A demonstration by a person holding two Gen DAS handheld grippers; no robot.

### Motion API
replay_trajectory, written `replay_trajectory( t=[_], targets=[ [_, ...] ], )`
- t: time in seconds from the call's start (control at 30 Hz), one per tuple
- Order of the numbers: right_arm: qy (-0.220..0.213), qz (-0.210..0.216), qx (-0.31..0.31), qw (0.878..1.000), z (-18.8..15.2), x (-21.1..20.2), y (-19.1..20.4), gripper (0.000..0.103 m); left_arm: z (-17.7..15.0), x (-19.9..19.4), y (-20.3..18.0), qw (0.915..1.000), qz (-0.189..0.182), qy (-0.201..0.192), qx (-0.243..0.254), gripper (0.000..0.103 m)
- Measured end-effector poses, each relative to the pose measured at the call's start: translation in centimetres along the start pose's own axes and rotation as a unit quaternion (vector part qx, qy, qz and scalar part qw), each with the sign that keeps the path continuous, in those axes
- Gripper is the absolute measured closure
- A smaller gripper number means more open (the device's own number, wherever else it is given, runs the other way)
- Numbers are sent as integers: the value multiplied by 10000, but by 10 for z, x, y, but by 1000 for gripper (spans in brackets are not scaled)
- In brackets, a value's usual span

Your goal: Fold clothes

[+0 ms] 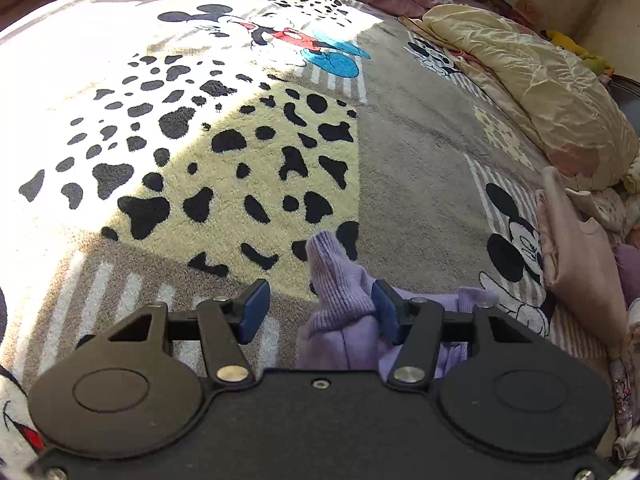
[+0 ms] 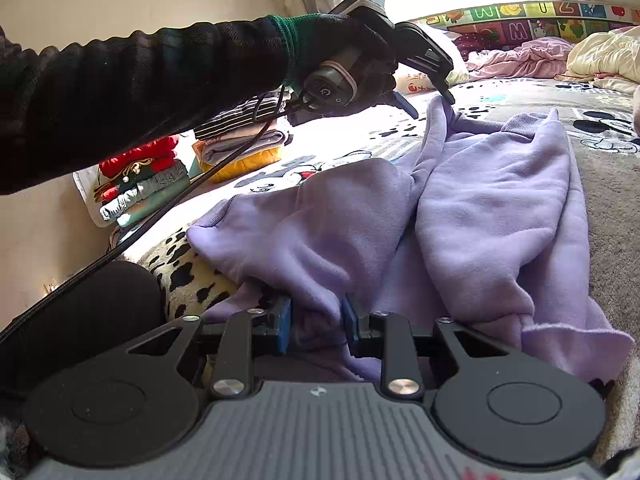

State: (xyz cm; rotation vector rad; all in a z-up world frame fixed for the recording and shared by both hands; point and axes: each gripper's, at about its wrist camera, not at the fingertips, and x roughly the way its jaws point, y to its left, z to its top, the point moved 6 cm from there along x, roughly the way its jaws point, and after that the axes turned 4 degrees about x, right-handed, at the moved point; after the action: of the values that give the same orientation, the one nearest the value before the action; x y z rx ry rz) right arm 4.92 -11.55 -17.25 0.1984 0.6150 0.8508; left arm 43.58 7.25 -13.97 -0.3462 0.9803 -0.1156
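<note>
Lilac sweatshirt [image 2: 472, 216] lies crumpled on the cartoon-print rug [image 1: 420, 152]; the right gripper [image 2: 316, 320] pinches its near hem, while the left gripper [image 1: 316, 312] stands spread beside a raised cuff.

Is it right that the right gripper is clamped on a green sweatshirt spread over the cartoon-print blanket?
Not quite: the sweatshirt is lilac, not green. The right wrist view shows the right gripper clamped on a fold of it, and it lies spread over the cartoon-print blanket.

Cartoon-mouse carpet [image 1: 420, 152] with spotted patch, cream quilt [image 1: 532, 92], pink bedding [image 2: 520, 54], alphabet play mat [image 2: 532, 20]
</note>
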Motion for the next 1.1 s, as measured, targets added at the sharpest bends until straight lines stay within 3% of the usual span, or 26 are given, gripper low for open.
replay_trajectory(
  t=[0.03,0.07,0.13,0.17,0.2,0.27,0.33,0.37,0.4,0.5,0.6,0.63,0.67,0.7,0.73,0.8,0.93,1.0,1.1],
  targets=[
    [0,1,-10,10000,0,0,0,73,1,7,-3,9996,-97,153,196,76],
    [1,2,-20,10000,0,0,0,73,1,12,-9,9982,8,229,555,84],
    [0,11,-21,10000,0,0,-1,73,0,15,-25,9880,347,163,1495,88],
    [-1,18,-14,10000,0,1,-1,73,-1,9,-38,9764,464,-109,2105,89],
    [-3,24,-7,10000,0,1,-1,73,-8,9,-49,9586,780,-242,2730,89],
    [-6,34,11,10000,0,1,-2,73,-25,15,-64,9098,1464,-404,3863,90],
    [-12,36,14,10000,0,2,-2,73,-43,30,-71,8485,2110,-498,4827,90],
    [-14,36,15,10000,0,3,-2,73,-48,33,-73,8375,2159,-534,4992,90],
    [-14,35,15,10000,0,3,-3,73,-50,32,-74,8383,2165,-588,4970,90],
    [-14,19,-11,10000,0,3,-2,73,-37,18,-76,8640,2143,-937,4458,90],
    [-26,14,-14,10000,0,3,-2,73,-35,11,-84,8804,2109,-1097,4104,89],
    [-30,16,-6,10000,0,3,-2,73,-38,19,-86,9006,1648,-879,3924,86],
    [-33,17,-3,10000,0,4,-2,73,-41,26,-89,9197,1122,-625,3711,62],
    [-33,17,-3,10000,0,4,-2,73,-41,31,-90,9360,540,-510,3440,54],
    [-34,18,-3,10000,0,4,-2,73,-40,25,-91,9462,232,-707,3149,52],
    [-31,25,4,10000,1,3,-2,73,-30,-2,-78,9580,181,-1195,2601,52],
    [-22,67,50,10000,2,3,-2,73,-30,-52,-44,9645,107,-1671,2043,53],
    [-16,111,93,9999,2,2,-3,73,-39,-60,-32,9647,52,-1624,2071,57],
    [9,132,100,9999,3,1,-2,73,-55,-52,-30,9629,42,-1373,2323,71]
  ],
)
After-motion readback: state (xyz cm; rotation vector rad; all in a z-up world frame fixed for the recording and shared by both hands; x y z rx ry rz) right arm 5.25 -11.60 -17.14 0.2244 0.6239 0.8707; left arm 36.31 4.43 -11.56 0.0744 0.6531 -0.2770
